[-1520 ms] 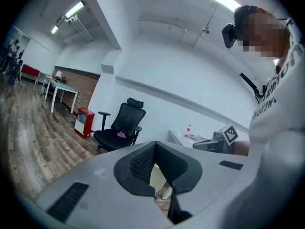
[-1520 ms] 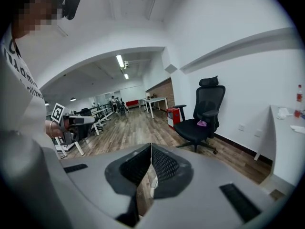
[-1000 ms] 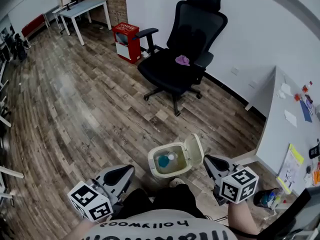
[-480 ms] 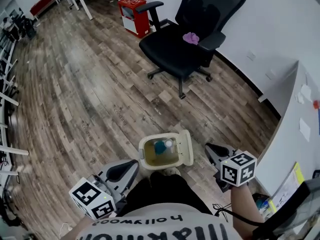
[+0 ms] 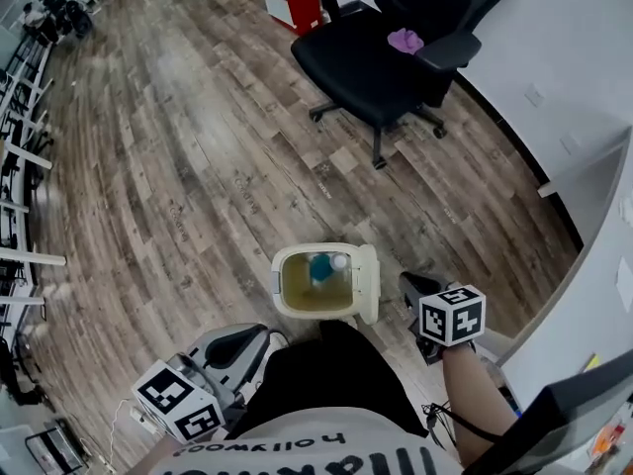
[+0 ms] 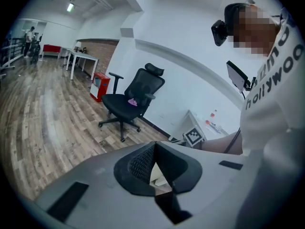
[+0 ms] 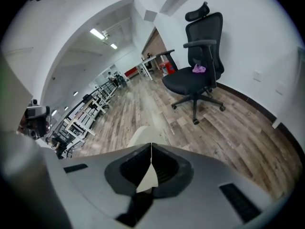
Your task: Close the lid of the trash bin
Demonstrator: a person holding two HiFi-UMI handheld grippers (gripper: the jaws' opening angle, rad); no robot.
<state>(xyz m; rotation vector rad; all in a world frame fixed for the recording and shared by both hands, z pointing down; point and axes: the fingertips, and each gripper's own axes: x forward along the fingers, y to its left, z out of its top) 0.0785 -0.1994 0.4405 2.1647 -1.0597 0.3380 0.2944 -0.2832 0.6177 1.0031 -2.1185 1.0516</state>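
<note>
Trash bin [image 5: 315, 287]: on the floor [image 5: 198, 166] between my grippers, its lid [image 5: 367, 283] upright and open along the right rim. Right gripper [image 5: 407, 282] — fingers pressed together, empty, tips just beside the lid's outer face; left gripper [image 5: 259, 346] — fingers together, empty, near the bin's lower-left corner. Since half a second ago my right gripper has edged nearer the lid, which is still open.

Trash bin [image 5: 280, 287] seems smooth matt plastic, on grainy wood-plank floor [image 5: 178, 166].
</note>
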